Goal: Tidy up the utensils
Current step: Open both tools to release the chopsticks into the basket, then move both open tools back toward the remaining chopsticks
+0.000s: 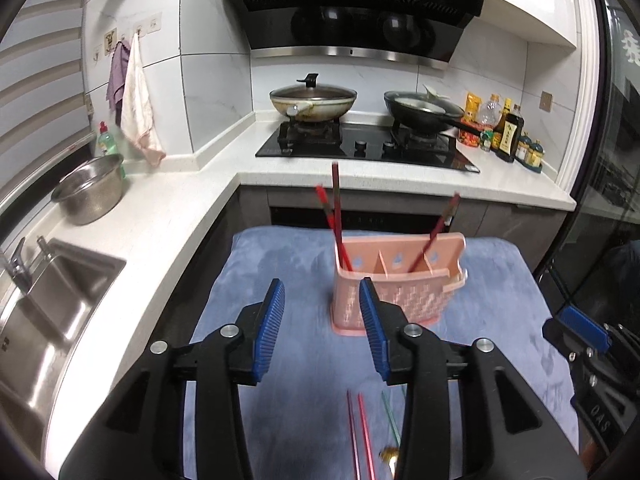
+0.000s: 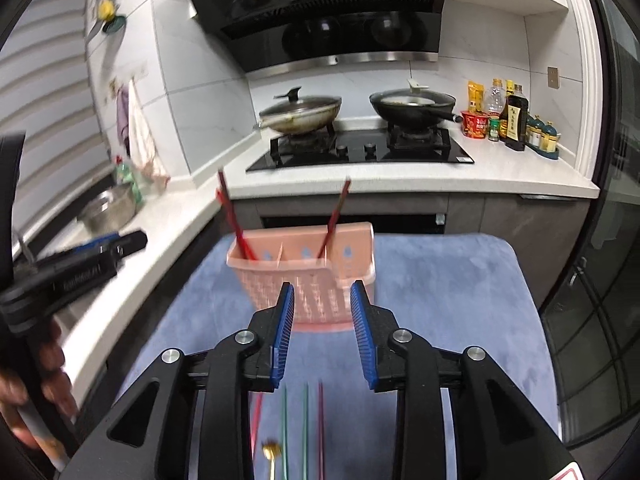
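Both your left hand-held gripper (image 1: 322,322) and right hand-held gripper (image 2: 322,334) hang open and empty; next, grab those loose chopsticks (image 2: 304,428) for the pink holder (image 2: 304,276).

Pink slotted holder (image 1: 394,292) upright on blue mat, red chopsticks (image 1: 338,220) leaning inside; loose chopsticks (image 2: 304,428) flat on mat.

"OAS" printed on right tool (image 1: 576,344)
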A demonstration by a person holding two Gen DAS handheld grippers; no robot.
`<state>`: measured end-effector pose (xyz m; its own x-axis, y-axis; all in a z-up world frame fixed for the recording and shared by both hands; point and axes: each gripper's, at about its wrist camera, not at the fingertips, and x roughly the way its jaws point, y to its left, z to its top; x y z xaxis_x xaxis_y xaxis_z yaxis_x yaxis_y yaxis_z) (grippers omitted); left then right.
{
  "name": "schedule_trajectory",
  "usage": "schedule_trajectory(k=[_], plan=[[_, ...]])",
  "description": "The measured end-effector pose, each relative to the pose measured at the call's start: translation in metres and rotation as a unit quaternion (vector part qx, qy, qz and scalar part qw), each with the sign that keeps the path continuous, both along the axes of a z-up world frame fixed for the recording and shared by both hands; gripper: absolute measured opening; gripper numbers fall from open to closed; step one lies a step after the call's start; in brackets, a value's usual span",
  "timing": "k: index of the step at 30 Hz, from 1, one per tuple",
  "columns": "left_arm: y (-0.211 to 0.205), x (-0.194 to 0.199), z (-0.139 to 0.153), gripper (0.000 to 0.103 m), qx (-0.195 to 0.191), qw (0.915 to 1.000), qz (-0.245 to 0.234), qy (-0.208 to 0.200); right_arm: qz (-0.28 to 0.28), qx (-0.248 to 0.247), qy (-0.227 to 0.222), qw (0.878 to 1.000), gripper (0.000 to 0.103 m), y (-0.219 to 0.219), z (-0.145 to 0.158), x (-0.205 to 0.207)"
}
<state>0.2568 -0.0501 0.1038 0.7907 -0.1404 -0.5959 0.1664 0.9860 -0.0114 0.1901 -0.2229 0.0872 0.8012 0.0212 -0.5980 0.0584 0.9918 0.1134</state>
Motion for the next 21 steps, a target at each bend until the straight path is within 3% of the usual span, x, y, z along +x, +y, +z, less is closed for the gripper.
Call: schedule_trajectory(k=[11, 21], plan=[[0.011, -0.067, -0.048, 0.043, 0.013, 0.9992, -0.003, 0.039, 0.004, 0.010, 0.080, 0.997, 0.029, 0.015, -0.068, -0.077], [0.021, -0.098, -0.093, 0.043, 0.015, 0.9960, 0.001, 0.088, 0.003, 0.009, 0.127, 0.992, 0.029, 0.026, -0.114, -0.111]])
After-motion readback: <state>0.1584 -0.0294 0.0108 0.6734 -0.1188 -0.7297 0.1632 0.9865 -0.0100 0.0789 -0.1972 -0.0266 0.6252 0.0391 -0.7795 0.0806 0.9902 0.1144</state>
